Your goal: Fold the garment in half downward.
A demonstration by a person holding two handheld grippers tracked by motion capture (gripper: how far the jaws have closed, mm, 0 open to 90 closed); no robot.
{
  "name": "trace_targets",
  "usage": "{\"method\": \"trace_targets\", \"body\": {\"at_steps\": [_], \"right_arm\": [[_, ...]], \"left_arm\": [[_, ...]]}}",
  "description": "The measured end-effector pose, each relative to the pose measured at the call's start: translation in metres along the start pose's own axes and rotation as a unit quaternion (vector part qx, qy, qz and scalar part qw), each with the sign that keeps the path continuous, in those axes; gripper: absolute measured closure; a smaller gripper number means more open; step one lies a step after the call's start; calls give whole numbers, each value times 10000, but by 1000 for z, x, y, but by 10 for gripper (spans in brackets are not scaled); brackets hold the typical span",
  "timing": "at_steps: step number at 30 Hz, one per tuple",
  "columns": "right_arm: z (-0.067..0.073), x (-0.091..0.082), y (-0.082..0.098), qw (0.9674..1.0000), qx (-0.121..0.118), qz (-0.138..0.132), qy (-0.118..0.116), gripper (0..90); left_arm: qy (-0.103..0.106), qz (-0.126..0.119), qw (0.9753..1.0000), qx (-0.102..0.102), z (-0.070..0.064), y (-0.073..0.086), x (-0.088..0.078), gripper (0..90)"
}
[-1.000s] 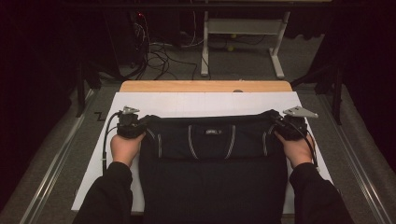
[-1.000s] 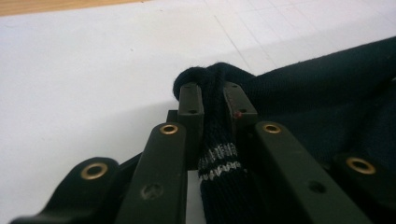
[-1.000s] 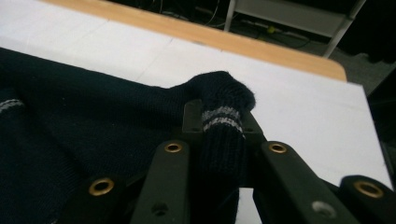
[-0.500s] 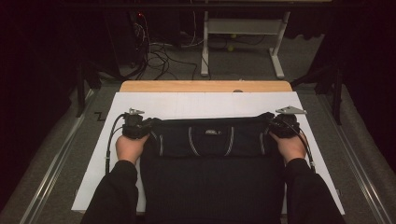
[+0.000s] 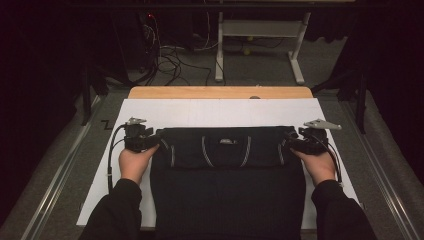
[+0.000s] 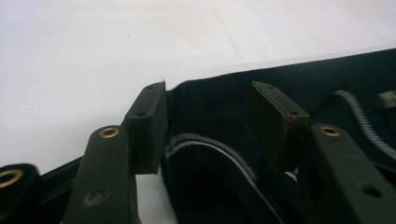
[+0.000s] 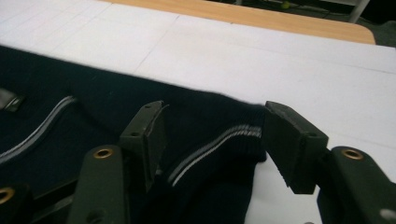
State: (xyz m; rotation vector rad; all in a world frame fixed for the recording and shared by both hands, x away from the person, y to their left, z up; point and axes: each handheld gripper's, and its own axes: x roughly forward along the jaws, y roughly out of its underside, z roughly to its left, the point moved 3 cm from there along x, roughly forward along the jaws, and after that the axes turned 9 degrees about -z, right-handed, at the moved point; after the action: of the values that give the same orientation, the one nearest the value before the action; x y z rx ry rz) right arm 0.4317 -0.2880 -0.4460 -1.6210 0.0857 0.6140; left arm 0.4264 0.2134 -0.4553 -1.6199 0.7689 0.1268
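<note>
- Both sets of tongs have just been opening: a second ago each pinched a corner of the dark garment (image 5: 227, 170), and now the pads stand clear of the cloth.
- Since the earlier picture the folded top edge of the garment has come to rest flat on the white sheet (image 5: 220, 112), and the hands sit slightly nearer the person's side.
- Left gripper (image 5: 150, 142) lies at the garment's far-left corner; in the left gripper view its jaws stand partly wide, the striped cuff (image 6: 210, 147) between them but not pressed.
- Right gripper (image 5: 295, 141) lies at the far-right corner; in the right gripper view its jaws also stand apart, the striped corner (image 7: 219, 144) loose between them.
- Garment spans the middle of the bench (image 5: 220, 92), its lower part reaching the near edge.
</note>
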Motion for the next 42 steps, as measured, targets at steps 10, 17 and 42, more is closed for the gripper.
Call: {"method": "trace_targets", "body": {"at_steps": [10, 17, 42], "right_arm": [[19, -10, 25, 9992, 44, 98, -383, 411], [31, 1, 33, 9983, 27, 367, -461, 454], [42, -6, 35, 9976, -183, 278, -609, 783]], "left_arm": [[548, 315, 9975, 313, -34, 28, -1, 406], [530, 479, 9969, 343, -41, 39, 10, 417], [436, 246, 9975, 503, -49, 44, 4, 728]]}}
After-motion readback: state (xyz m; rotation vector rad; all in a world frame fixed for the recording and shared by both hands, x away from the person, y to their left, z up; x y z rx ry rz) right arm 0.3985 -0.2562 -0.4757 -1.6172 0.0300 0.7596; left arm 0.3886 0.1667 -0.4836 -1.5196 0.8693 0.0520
